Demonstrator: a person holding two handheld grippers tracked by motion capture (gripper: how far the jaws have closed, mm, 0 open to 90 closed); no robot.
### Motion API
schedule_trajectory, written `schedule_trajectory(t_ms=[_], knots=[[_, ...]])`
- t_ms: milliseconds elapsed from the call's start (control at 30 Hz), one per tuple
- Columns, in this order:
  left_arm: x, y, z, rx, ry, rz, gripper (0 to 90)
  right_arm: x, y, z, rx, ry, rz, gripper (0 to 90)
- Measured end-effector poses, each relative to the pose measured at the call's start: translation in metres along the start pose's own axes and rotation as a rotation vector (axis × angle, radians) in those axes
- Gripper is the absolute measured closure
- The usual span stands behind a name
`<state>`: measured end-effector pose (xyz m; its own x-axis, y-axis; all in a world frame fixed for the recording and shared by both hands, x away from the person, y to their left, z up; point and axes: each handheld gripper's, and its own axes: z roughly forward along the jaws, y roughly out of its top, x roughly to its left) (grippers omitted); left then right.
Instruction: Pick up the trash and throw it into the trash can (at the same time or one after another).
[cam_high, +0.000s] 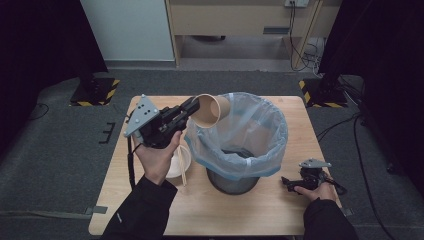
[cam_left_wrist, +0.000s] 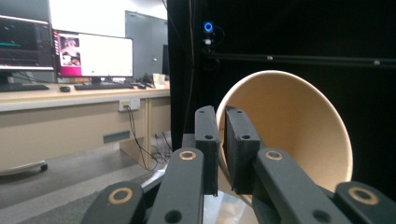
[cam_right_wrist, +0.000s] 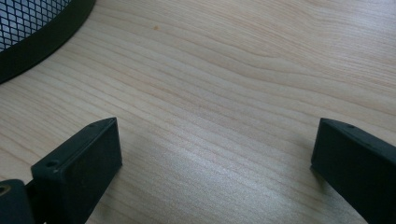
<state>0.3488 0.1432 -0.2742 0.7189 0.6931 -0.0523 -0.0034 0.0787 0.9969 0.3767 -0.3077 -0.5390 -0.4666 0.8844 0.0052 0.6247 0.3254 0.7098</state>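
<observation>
Over the bin's left rim, my left gripper pinches the cup wall, tipped sideways. I should carry it further over the liner before releasing. Right gripper rests wide open, empty, on the table.

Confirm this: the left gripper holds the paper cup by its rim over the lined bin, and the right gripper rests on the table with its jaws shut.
Not quite. The right gripper has its jaws wide open over bare table, as the right gripper view shows. The rest holds: the left gripper pinches the paper cup by its rim over the lined bin.

Tan paper cup, pale blue bin liner, black mesh bin.
</observation>
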Motion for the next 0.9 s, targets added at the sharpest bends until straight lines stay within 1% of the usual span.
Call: schedule_trajectory(t_ms=[67,100,133,200,233,267,300,333,400,433,533,667,733,767,800,867,900], knots=[[-0.002,-0.004,0.006,0.019,-0.008,0.002,84.1,0.000,0.000,0.000,0.000,0.000,0.000,1.9],[-0.004,-0.007,0.011,0.038,-0.015,0.005,84.1,0.000,0.000,0.000,-0.001,0.000,0.002,1.9],[-0.004,-0.007,0.011,0.038,-0.015,0.005,84.1,0.000,0.000,0.000,-0.001,0.000,0.002,1.9],[-0.006,-0.011,0.017,0.051,-0.021,-0.001,84.1,0.000,0.000,0.000,0.000,0.000,0.000,1.9],[-0.007,-0.014,0.022,0.067,-0.027,-0.003,84.0,0.000,0.000,0.000,-0.001,0.000,0.003,1.8],[-0.007,-0.014,0.022,0.067,-0.027,-0.003,84.0,0.000,0.000,0.000,-0.001,0.000,0.003,1.8],[-0.009,-0.018,0.026,0.086,-0.040,-0.008,83.9,0.000,0.000,0.000,-0.001,0.000,0.003,1.9],[-0.009,-0.018,0.026,0.086,-0.040,-0.008,83.7,0.000,0.000,0.000,-0.001,0.000,0.003,1.9],[-0.010,-0.021,0.031,0.107,-0.055,-0.012,83.0,0.000,0.000,0.000,-0.001,0.000,0.003,1.8],[-0.010,-0.022,0.032,0.108,-0.059,-0.012,80.0,0.000,0.000,0.000,-0.001,0.000,0.003,1.8],[-0.011,-0.023,0.033,0.102,-0.061,-0.013,78.3,0.000,0.000,0.000,0.001,0.001,0.005,1.8],[-0.009,-0.018,0.026,0.083,-0.049,-0.007,75.7,0.000,0.000,0.000,-0.001,0.000,0.003,1.8],[-0.006,-0.013,0.015,0.060,-0.032,-0.001,73.5,0.000,0.000,0.000,0.001,0.002,0.005,1.7],[-0.004,-0.011,0.011,0.057,-0.024,0.004,72.5,0.000,0.000,0.000,0.001,0.001,0.005,1.7],[-0.004,-0.011,0.011,0.057,-0.024,0.004,71.6,0.000,0.000,0.000,0.001,0.001,0.005,1.7],[0.002,-0.008,-0.002,0.061,0.005,0.021,70.6,0.000,0.000,0.000,0.001,0.002,0.005,1.7],[0.002,-0.008,-0.002,0.061,0.005,0.021,70.2,0.000,0.000,0.000,0.001,0.002,0.005,1.7]])
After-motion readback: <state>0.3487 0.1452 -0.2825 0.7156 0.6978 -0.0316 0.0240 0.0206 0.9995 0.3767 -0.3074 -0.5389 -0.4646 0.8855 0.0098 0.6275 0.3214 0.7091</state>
